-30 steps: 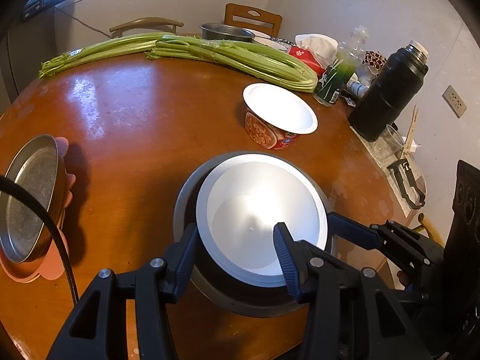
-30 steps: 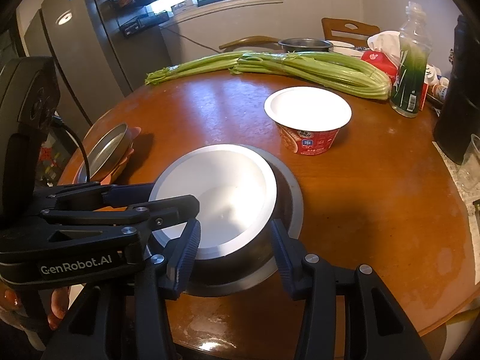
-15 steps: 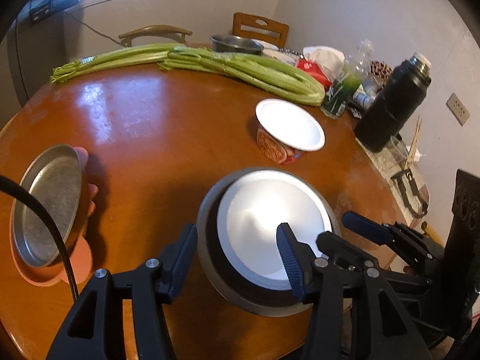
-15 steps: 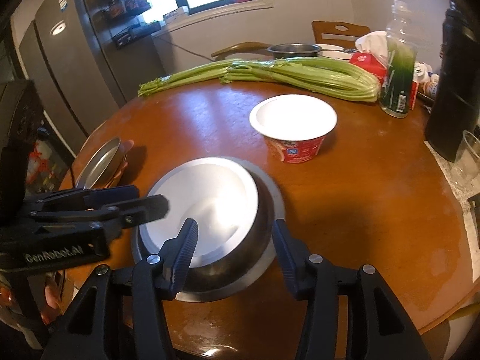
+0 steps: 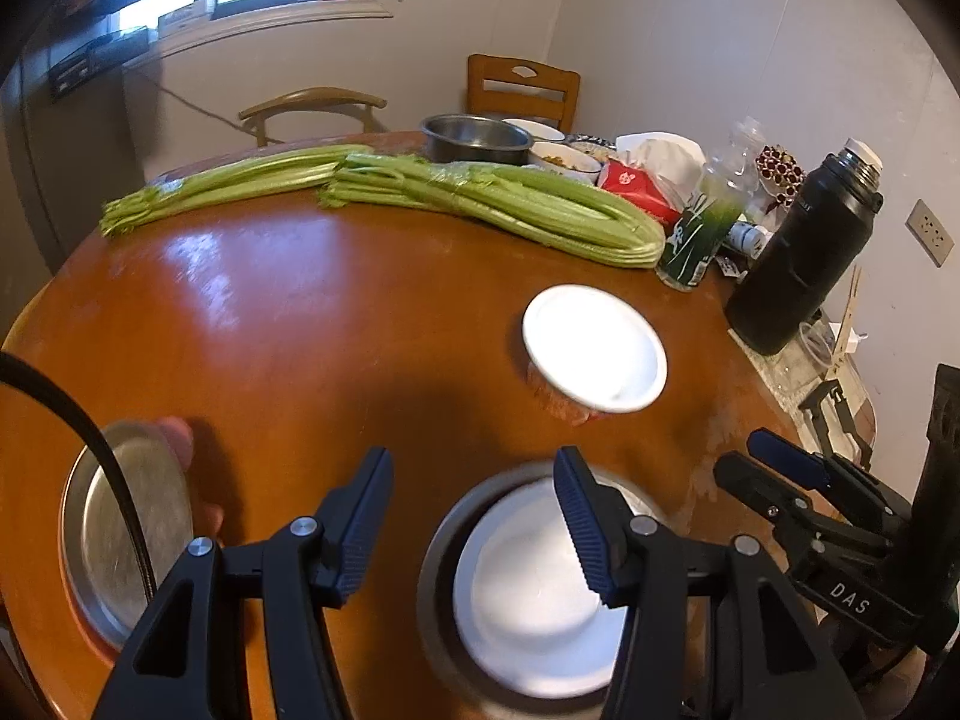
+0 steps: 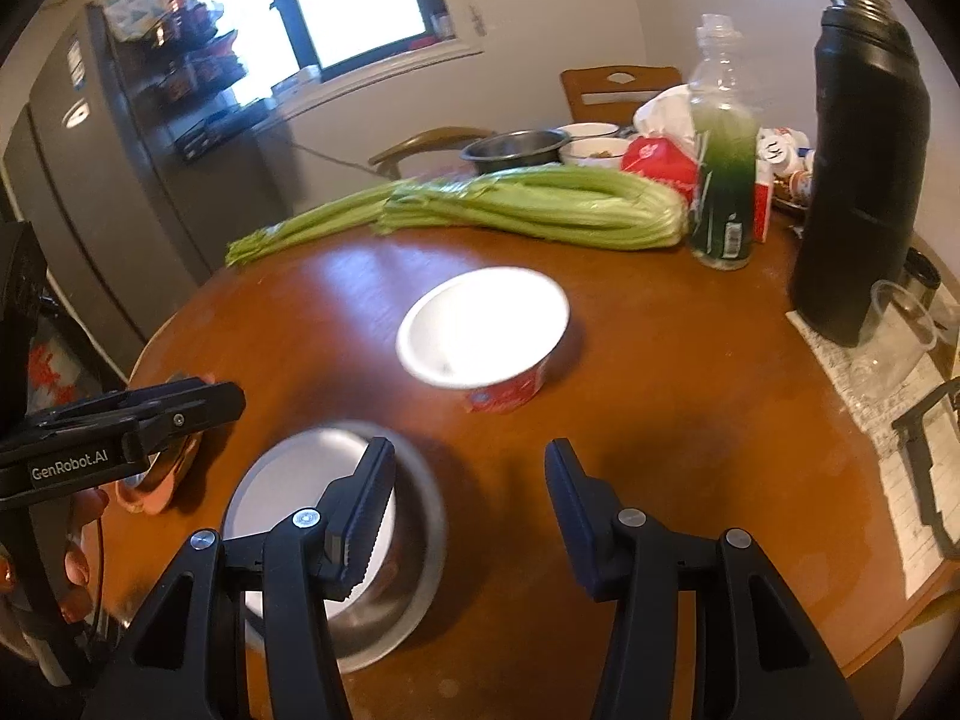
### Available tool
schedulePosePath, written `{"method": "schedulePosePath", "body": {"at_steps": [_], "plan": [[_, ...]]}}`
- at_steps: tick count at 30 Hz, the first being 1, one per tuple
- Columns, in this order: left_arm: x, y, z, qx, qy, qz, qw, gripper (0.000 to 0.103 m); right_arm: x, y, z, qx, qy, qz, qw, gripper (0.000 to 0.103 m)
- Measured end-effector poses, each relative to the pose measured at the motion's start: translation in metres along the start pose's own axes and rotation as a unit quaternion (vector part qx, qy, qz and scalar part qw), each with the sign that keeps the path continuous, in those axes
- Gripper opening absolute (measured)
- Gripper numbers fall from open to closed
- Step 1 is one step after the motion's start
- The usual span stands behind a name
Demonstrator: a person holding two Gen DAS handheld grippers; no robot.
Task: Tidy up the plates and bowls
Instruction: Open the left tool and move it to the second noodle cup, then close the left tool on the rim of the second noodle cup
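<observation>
A white bowl [image 5: 528, 588] sits nested in a steel bowl [image 5: 438, 576] on the brown round table [image 5: 336, 324], near its front edge; the pair shows in the right wrist view too [image 6: 282, 480]. A red paper bowl with a white inside [image 5: 594, 348] stands further back [image 6: 480, 330]. A steel plate [image 5: 120, 534] lies on a pink plate at the left. My left gripper [image 5: 474, 516] is open and empty above the nested bowls' left side. My right gripper [image 6: 468, 504] is open and empty, to the right of the nested bowls.
Celery bunches [image 5: 480, 198] lie across the far side. A green bottle [image 5: 696, 240], a black flask [image 5: 804, 252], a steel pot [image 5: 474, 138] and small dishes crowd the back right. Chairs stand behind the table. A fridge [image 6: 90, 180] stands at left.
Both grippers have drawn back and up from the nested bowls, which now sit lower in both views. The left gripper has shifted left, the right gripper right. The bowls stay on the table.
</observation>
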State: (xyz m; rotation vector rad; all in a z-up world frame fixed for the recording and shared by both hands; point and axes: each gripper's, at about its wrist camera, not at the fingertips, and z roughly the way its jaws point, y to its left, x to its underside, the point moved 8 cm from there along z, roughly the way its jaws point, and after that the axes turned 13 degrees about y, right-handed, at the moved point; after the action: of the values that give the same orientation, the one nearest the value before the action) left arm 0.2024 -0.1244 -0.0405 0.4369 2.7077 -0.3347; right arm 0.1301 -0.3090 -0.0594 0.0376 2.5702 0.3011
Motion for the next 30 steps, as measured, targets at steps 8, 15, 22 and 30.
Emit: {"method": "schedulePosePath", "body": {"at_steps": [8, 15, 22, 30], "plan": [[-0.046, -0.020, 0.025, 0.005, 0.013, 0.027, 0.9995, 0.055, -0.033, -0.015, 0.014, 0.010, 0.006, 0.013, 1.000, 0.054], [-0.069, -0.031, 0.058, 0.008, 0.039, 0.042, 0.9983, 0.055, -0.053, -0.023, 0.038, 0.015, 0.023, 0.015, 1.000, 0.054], [-0.074, -0.031, 0.093, 0.024, 0.074, 0.040, 0.9962, 0.055, -0.061, -0.033, 0.070, 0.016, 0.049, 0.015, 0.999, 0.054], [-0.072, -0.036, 0.115, 0.063, 0.102, 0.034, 0.9922, 0.055, -0.063, -0.030, 0.086, 0.014, 0.058, 0.006, 0.998, 0.054]]}}
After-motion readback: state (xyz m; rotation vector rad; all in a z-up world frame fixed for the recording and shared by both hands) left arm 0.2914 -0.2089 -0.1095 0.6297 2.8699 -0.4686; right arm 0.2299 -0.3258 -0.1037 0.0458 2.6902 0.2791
